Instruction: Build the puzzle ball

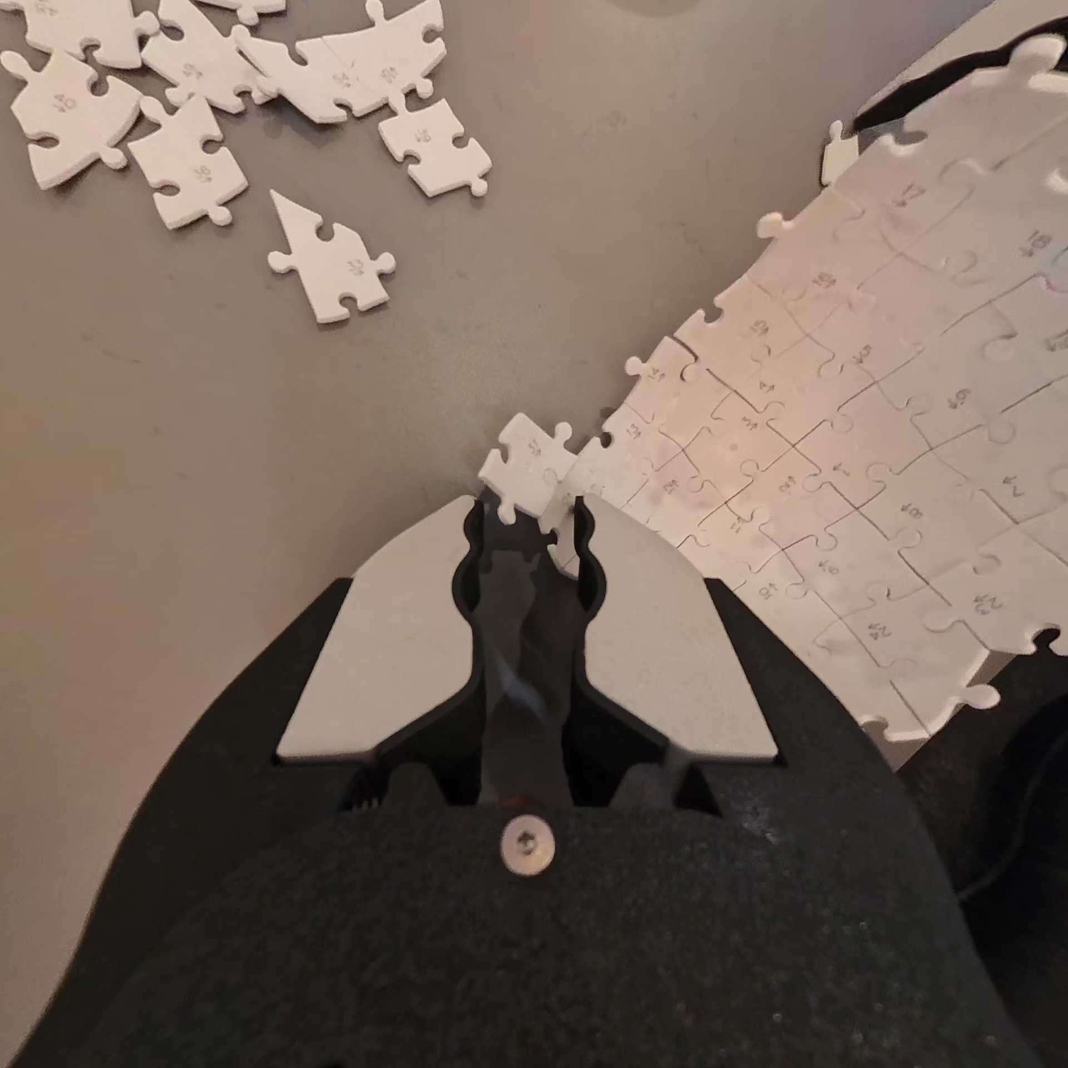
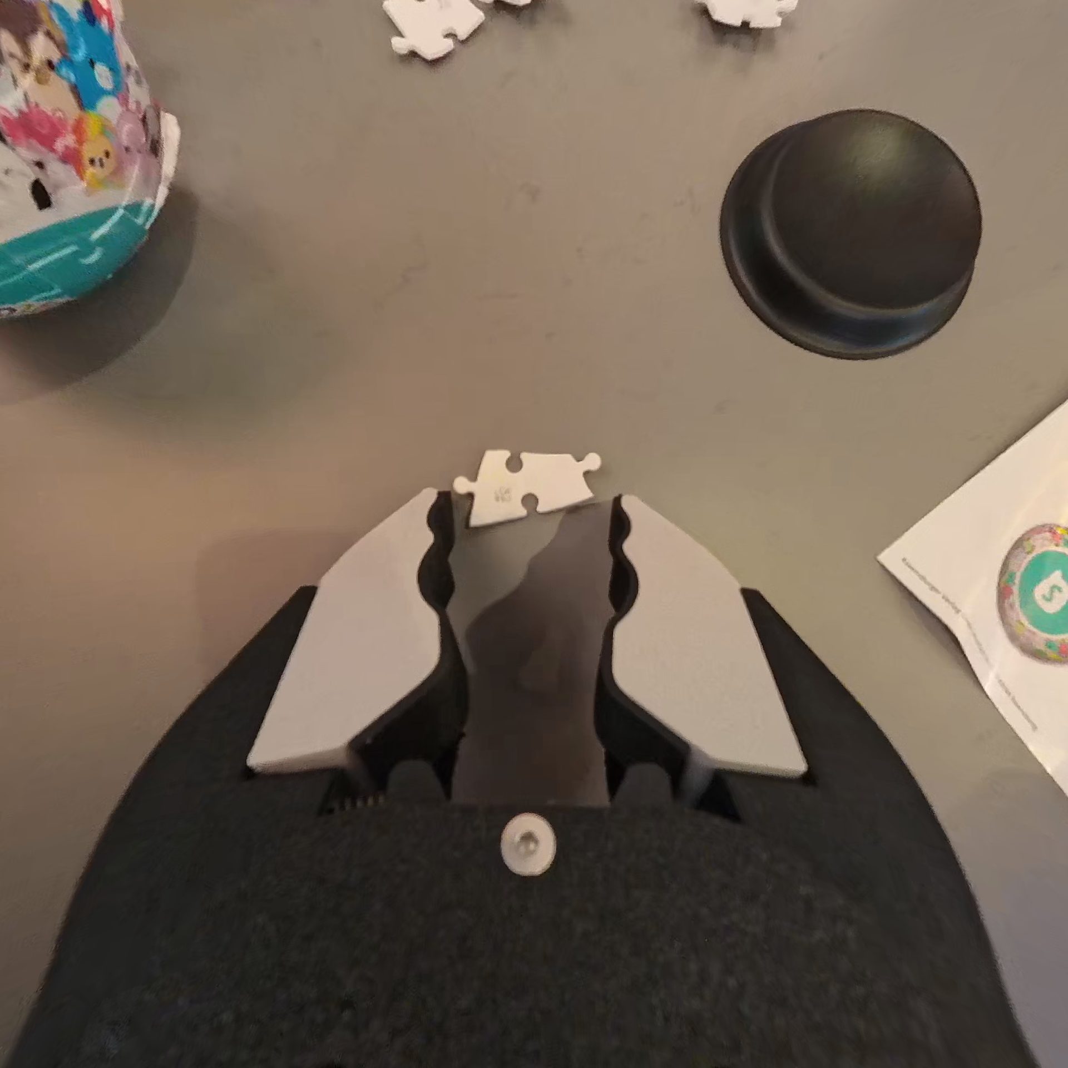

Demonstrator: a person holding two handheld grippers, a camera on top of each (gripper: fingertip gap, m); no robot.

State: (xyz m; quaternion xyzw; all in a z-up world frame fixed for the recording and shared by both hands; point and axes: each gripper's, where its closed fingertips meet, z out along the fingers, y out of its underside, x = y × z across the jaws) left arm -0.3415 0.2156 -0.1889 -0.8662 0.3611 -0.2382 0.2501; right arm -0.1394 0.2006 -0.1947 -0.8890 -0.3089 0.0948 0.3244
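In the left wrist view, my left gripper [image 1: 526, 511] is shut on the rim of the half-built puzzle ball [image 1: 838, 462]. The shell's white, numbered inner side faces the camera. One white piece [image 1: 529, 465] sticks out from the rim just beyond the fingertips. In the right wrist view, the ball's colourful outer side [image 2: 75, 173] shows at the far left, over the grey table [image 2: 404, 289]. My right gripper [image 2: 527, 503] is open and low over the table. A single white puzzle piece [image 2: 526, 488] lies flat just in front of its fingertips, nearer the left one.
Several loose white pieces [image 1: 191, 104] lie at the far left, with one pointed piece [image 1: 332, 260] apart from them. More pieces [image 2: 433, 29] lie at the far edge. A black round stand [image 2: 849, 231] sits at the right. A printed leaflet [image 2: 982, 578] lies at the right edge.
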